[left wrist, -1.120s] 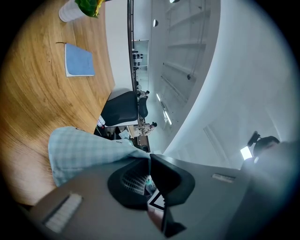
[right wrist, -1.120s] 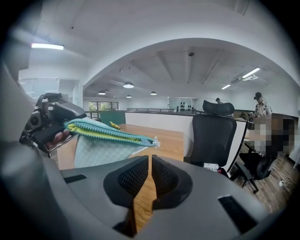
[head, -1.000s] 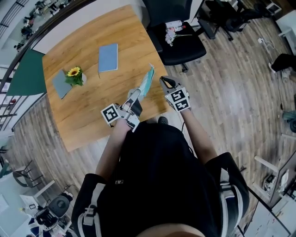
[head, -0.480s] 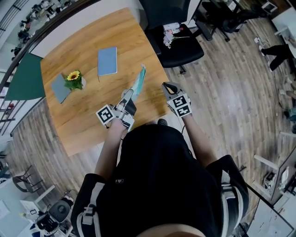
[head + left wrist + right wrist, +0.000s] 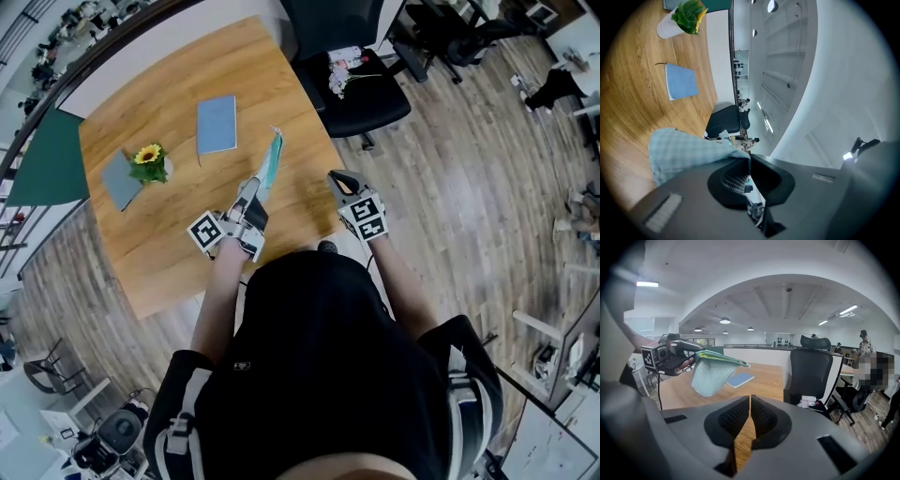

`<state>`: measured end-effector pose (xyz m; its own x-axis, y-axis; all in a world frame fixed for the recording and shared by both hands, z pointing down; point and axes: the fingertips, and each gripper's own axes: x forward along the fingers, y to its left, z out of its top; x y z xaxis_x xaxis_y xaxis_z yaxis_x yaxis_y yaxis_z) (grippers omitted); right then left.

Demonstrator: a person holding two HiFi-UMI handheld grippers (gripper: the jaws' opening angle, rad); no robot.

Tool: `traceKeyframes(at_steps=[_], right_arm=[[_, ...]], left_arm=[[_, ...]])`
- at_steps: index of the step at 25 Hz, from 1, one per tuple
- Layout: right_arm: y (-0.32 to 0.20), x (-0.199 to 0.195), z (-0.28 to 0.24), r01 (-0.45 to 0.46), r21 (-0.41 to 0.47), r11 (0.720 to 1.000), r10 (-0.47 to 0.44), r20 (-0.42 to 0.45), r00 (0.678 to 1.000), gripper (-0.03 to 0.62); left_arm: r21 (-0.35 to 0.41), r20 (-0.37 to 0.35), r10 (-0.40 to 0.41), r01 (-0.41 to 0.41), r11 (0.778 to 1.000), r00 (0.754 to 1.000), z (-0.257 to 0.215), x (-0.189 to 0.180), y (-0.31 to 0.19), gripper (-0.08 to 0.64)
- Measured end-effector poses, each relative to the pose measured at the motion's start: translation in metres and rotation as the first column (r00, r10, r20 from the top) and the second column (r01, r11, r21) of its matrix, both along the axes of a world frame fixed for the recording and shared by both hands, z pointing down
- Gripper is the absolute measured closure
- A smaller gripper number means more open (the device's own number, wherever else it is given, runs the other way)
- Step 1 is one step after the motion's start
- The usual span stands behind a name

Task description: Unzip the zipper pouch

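Observation:
A light blue checked zipper pouch [image 5: 269, 159] hangs in the air above the wooden table [image 5: 159, 234]. My left gripper [image 5: 250, 194] is shut on its near end. In the left gripper view the pouch [image 5: 679, 151] spreads out leftward from the closed jaws of my left gripper [image 5: 749, 161]. In the right gripper view the pouch [image 5: 711, 373] droops below its green-edged zipper [image 5: 725, 358], with the left gripper [image 5: 670, 357] at its left end. My right gripper [image 5: 336, 176] is shut and holds nothing. It sits to the right of the pouch, apart from it. Its jaws [image 5: 750, 405] touch.
On the table lie a blue notebook [image 5: 217, 123], a small pot with a yellow flower [image 5: 150, 157] and a grey flat item [image 5: 120, 178]. A black office chair [image 5: 361, 89] with papers on its seat stands past the table's right corner. Wooden floor lies on the right.
My left gripper has carried the pouch to the left over the table, away from my right gripper. The right gripper has barely moved and stays shut.

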<state>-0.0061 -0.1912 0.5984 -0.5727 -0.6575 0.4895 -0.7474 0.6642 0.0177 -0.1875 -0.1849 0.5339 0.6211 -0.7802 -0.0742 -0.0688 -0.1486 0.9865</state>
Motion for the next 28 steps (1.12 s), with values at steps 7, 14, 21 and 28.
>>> traceKeyframes(at_steps=[7,14,21,28], right_arm=[[0.007,-0.001,0.007,-0.017,-0.005,1.0,0.017,0.005,1.0,0.58],[0.012,-0.006,0.013,-0.032,-0.022,0.999,0.032,0.007,0.999,0.58],[0.017,-0.014,0.016,-0.031,-0.026,0.999,0.031,-0.001,1.0,0.581],[0.024,-0.02,0.019,-0.045,-0.028,0.999,0.044,-0.007,0.999,0.583]], left_arm=[[0.004,0.0,-0.036,0.036,0.999,0.999,0.001,-0.02,-0.001,0.555],[-0.004,0.001,-0.053,0.053,0.999,0.999,0.005,-0.035,-0.002,0.555],[-0.002,-0.006,-0.058,0.058,0.998,0.998,0.01,-0.048,-0.001,0.555],[-0.006,-0.022,-0.054,0.054,0.999,0.998,0.013,-0.056,0.0,0.555]])
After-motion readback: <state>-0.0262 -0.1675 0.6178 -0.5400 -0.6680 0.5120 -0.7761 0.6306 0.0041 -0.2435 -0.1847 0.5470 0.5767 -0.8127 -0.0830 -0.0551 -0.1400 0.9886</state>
